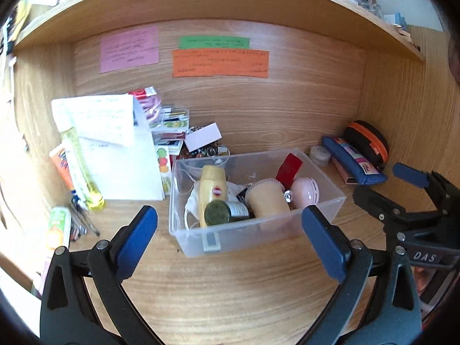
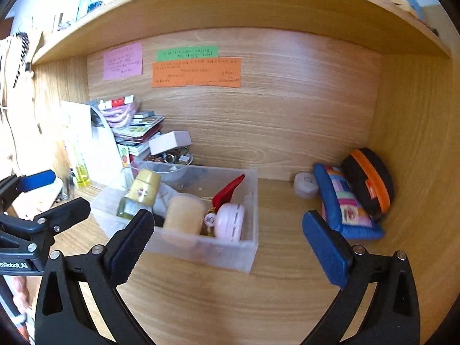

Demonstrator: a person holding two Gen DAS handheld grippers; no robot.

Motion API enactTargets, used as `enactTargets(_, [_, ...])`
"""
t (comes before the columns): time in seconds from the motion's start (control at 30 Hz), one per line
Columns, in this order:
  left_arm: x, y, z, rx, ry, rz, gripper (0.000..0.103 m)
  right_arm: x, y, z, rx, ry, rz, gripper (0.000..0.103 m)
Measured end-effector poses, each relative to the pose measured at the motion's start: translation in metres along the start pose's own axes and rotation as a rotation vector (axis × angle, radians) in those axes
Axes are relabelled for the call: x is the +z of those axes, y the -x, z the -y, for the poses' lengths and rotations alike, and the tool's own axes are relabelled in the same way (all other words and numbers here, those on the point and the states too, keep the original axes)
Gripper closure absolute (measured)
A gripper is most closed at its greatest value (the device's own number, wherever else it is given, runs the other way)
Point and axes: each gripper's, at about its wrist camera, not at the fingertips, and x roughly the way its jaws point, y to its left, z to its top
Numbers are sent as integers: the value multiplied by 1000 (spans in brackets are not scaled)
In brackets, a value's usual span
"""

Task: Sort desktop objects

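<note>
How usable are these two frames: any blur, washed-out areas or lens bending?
Left wrist view: papers at left are overexposed and smeared, the clear bin reasonably sharp, the shelf bowed by the fisheye. Right wrist view: left edge blown out, bin slightly soft, notes unreadable.

This looks like a study corner at home. A wooden bench (image 2: 218,296) stands under a shelf (image 2: 230,8). Coloured paper notes (image 2: 195,72) are stuck on the back wall above the bench, and pencil cases (image 2: 348,204) lie at its right; small bottles, probably, stand on the shelf.
</note>
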Motion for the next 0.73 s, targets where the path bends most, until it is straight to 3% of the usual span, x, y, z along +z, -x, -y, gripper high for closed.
enactTargets(0.43, [-32,20,8,54,0,14,1,-37,25,-2,-28,-28,-31,0])
enactTargets(0.73, [-36,17,14,60,-9,13,1,-42,27,-2,-34,-19,-41,0])
